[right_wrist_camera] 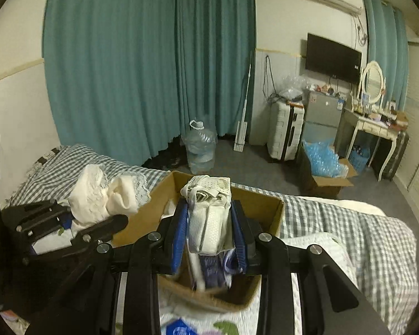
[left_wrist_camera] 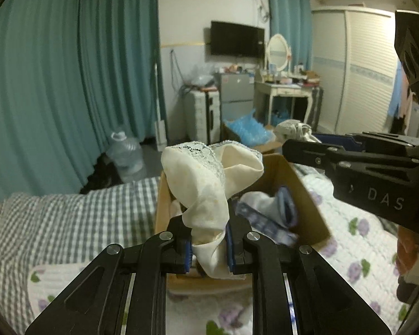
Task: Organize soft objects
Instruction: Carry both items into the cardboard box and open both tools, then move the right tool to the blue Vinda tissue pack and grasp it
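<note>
My left gripper [left_wrist_camera: 208, 247] is shut on a cream cloth with a lace edge [left_wrist_camera: 206, 184], held above the near end of an open cardboard box [left_wrist_camera: 307, 195] on the bed. The cloth also shows in the right wrist view [right_wrist_camera: 103, 198]. My right gripper [right_wrist_camera: 209, 240] is shut on a white perforated fabric item [right_wrist_camera: 209, 223], held over the same box [right_wrist_camera: 265, 203]. The right gripper also shows at the right of the left wrist view [left_wrist_camera: 301, 146]. Blue and white soft items [left_wrist_camera: 268, 212] lie inside the box.
The box sits on a bed with a grey checked sheet [left_wrist_camera: 69, 217] and a white floral quilt [left_wrist_camera: 354, 240]. Beyond the bed are a water jug [right_wrist_camera: 199, 148], a suitcase [right_wrist_camera: 286, 131], a box of blue plastic [right_wrist_camera: 324, 164] and a dressing table [right_wrist_camera: 374, 128].
</note>
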Available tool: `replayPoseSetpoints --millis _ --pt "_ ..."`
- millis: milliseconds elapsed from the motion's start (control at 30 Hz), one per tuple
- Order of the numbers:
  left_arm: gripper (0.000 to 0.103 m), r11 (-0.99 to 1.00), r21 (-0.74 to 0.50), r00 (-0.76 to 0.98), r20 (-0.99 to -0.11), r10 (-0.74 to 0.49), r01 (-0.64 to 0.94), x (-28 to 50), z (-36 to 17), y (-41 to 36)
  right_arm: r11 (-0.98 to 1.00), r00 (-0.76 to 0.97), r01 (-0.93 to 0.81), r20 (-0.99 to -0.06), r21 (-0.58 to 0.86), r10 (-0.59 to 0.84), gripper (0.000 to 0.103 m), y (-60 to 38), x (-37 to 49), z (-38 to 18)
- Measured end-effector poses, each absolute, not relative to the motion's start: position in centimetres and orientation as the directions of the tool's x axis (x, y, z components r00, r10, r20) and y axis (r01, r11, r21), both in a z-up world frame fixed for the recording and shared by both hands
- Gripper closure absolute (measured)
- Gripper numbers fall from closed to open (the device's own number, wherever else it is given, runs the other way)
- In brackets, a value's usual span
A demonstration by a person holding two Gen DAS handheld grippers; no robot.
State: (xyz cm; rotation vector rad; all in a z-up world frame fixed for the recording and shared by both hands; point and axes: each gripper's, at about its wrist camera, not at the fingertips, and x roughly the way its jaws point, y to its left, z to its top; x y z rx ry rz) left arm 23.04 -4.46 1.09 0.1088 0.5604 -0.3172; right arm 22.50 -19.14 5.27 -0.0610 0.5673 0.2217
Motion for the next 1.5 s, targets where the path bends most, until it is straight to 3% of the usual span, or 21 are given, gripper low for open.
replayPoseSetpoints --millis 267,300,333,367,400,433,700,967,1033,1133,1233,1333,1500 --pt "0.081 0.952 0.095 0.811 -0.552 -0.194 0.292 26.7 -3.1 -5.5 0.981 0.774 -0.189 -0.608 0.044 0.176 0.072 -20.0 29.9 1.6" --pt "0.071 0.952 0.102 0.808 -0.56 -0.184 0.287 27.0 -3.6 -5.6 0.982 0.775 -0.184 -0.608 0.042 0.172 0.071 -20.2 30.2 1.2" --pt "0.054 0.955 0.108 0.807 -0.565 -0.17 0.277 27.1 -3.8 -5.6 0.983 0.775 -0.178 -0.61 0.039 0.165 0.059 -20.4 30.3 0.8" --pt "0.044 0.958 0.115 0.809 -0.567 -0.154 0.263 27.3 -4.1 -5.7 0.985 0.779 -0.168 -0.607 0.039 0.157 0.033 -20.6 30.4 0.5" --pt "0.037 0.96 0.125 0.812 -0.567 -0.138 0.25 27.4 -4.2 -5.8 0.988 0.786 -0.152 -0.602 0.039 0.145 0.02 -20.9 30.6 0.4" --pt "0.037 0.961 0.137 0.818 -0.562 -0.123 0.239 27.4 -4.3 -5.9 0.989 0.793 -0.139 -0.594 0.042 0.136 0.01 -21.1 30.6 0.3" --pt "0.037 0.965 0.132 0.829 -0.546 -0.12 0.227 24.3 -1.8 -4.7 0.995 0.817 -0.089 -0.567 0.055 0.104 0.01 -23.7 27.9 1.6" --pt "0.036 0.979 0.087 0.905 -0.405 -0.133 0.183 14.9 6.5 -1.6 0.993 0.868 -0.117 -0.485 0.011 0.108 0.002 -24.5 19.8 8.4" --pt "0.027 0.982 0.083 0.928 -0.35 -0.128 0.167 12.3 8.5 -0.7 0.992 0.877 -0.128 -0.467 -0.001 0.112 0.002 -24.1 17.6 9.9" --pt "0.026 0.989 0.084 0.963 -0.253 -0.097 0.122 9.0 11.0 0.4 0.988 0.89 -0.151 -0.439 -0.018 0.128 0.001 -23.4 13.7 12.1" --pt "0.026 0.993 0.088 0.976 -0.209 -0.059 0.079 6.2 12.0 1.4 0.986 0.893 -0.162 -0.431 -0.045 0.127 0.001 -22.2 10.1 13.4" --pt "0.026 0.993 0.098 0.976 -0.216 -0.041 0.063 5.1 11.3 2.1 0.982 0.893 -0.178 -0.429 -0.057 0.136 0.001 -21.5 7.5 13.3" --pt "0.026 0.994 0.069 0.947 -0.314 -0.059 0.085 5.6 7.1 2.7 0.978 0.86 -0.204 -0.485 -0.038 0.16 0.001 -20.4 6.0 9.8"
